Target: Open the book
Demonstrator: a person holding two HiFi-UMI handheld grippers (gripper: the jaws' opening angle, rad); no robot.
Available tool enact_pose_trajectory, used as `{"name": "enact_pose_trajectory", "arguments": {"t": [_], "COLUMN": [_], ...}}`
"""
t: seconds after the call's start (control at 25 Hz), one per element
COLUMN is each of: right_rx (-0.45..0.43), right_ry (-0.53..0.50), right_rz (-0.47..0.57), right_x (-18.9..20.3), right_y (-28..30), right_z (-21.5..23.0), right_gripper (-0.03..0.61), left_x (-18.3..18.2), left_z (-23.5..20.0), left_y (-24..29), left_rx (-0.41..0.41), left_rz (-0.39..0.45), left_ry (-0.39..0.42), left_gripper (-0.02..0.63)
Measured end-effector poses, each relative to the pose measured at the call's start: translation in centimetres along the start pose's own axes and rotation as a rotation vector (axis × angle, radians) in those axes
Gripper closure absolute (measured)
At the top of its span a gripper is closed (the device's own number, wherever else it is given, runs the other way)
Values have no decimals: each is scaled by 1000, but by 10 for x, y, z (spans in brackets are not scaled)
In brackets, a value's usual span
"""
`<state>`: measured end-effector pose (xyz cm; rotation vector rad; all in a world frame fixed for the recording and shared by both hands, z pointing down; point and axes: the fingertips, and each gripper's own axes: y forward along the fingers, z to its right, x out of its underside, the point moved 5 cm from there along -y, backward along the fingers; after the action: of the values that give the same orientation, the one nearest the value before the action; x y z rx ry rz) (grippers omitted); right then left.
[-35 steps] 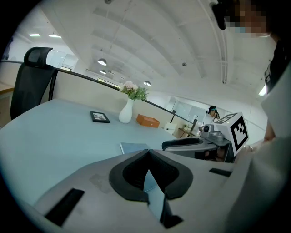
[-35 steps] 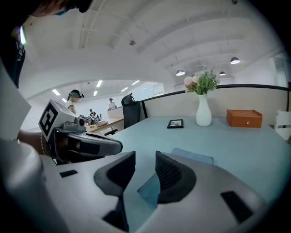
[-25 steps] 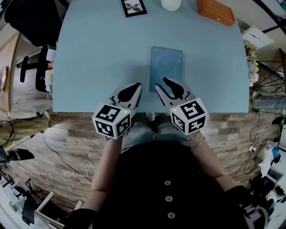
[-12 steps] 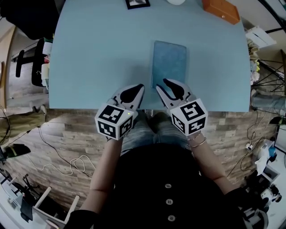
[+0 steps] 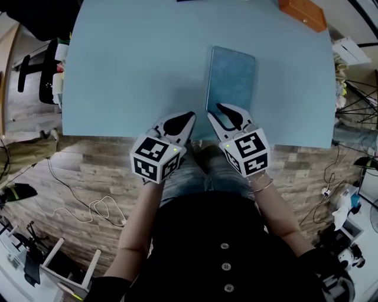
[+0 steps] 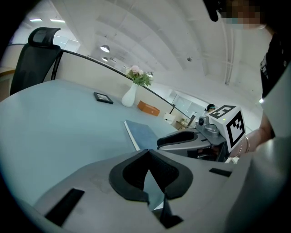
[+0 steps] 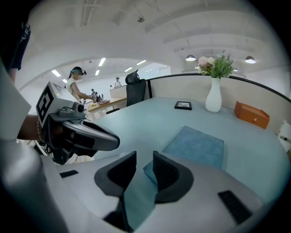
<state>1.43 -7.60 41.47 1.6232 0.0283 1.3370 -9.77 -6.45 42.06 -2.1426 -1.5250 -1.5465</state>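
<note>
The left gripper [image 5: 188,115] has its jaws pressed together on nothing. It hangs over the table's [image 5: 130,71] near edge, just left of the book [image 5: 231,79]. The right gripper [image 5: 220,107] has its jaws a little apart with nothing between them, and its tips sit right at the book's near left corner, which shows through the gap in the right gripper view.

The book is closed and lies flat on the table close to the near edge, right of the middle. An orange box [image 5: 302,13] sits at the far right corner.

Over the last second both grippers have sunk slightly toward the table, while their places beside the book have hardly changed. The head view has tipped, so the far edge of the table has slid out of sight. The book itself has not shifted.

The approach looks nearly done, but the cover is untouched. A pale strip along the book's left side suggests the pages open there, so the right gripper seems placed to catch that edge.
</note>
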Motion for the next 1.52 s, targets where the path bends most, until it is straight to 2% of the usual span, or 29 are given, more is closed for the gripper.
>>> {"name": "enact_pose_trajectory", "arguments": {"t": [0.36,0.56,0.8,1.52], "right_rx": [-3,7,10,53], "right_ry": [-26,-92,-161,-221], "right_rz": [-57,-81,-113,-194], "right_x": [16,18,19,31], "right_y": [13,20,29,44], "right_z": [-2,-2,-3,-1], "right_gripper": [466,466,466,479], "left_x": [14,20,20,17], "left_z": [-12,-17,-22,-28], "left_y": [7,8,9,14], "left_rx": [-1,-13,-16,-2], "left_rz": [-44,-72,-59,-51], "left_ry": [-6,14,-18,-33], "left_gripper": [603,603,603,603]}}
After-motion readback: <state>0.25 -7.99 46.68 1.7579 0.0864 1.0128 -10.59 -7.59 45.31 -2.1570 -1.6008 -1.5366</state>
